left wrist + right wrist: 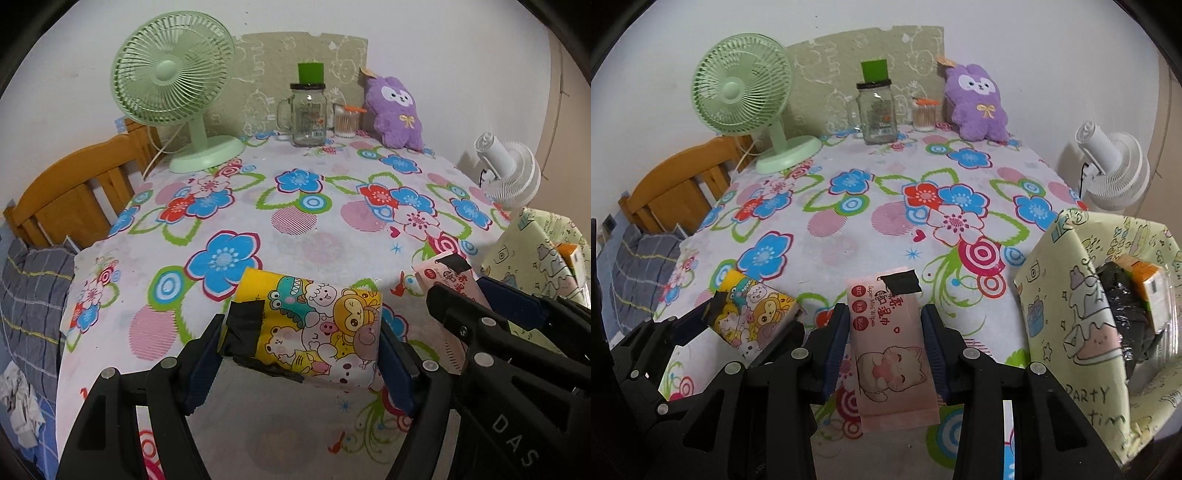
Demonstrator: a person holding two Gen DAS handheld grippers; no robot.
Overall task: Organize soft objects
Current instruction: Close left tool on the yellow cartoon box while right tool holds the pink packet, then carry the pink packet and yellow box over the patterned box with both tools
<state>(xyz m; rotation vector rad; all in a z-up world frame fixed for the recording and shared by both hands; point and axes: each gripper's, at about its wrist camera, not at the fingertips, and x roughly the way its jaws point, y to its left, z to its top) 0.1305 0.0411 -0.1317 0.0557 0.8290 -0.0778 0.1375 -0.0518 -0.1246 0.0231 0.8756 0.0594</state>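
The left claw (299, 332) is gripping a yellow tissue pack (314, 325); the right claw (884, 332) is gripping a pink wipes pack (890, 354) above the counter (849, 221).

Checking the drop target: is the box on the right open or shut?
Open. The box has its top uncovered, showing an orange pack and dark wrapping inside.

Yellow cartoon-animal tissue pack (321, 325), pink cat-print wipes pack (890, 354), white tablecloth (295, 229) w/ blue+red flowers, mint-green fan (170, 77), purple plush (397, 110), pale-green doodle-print box (1067, 295).
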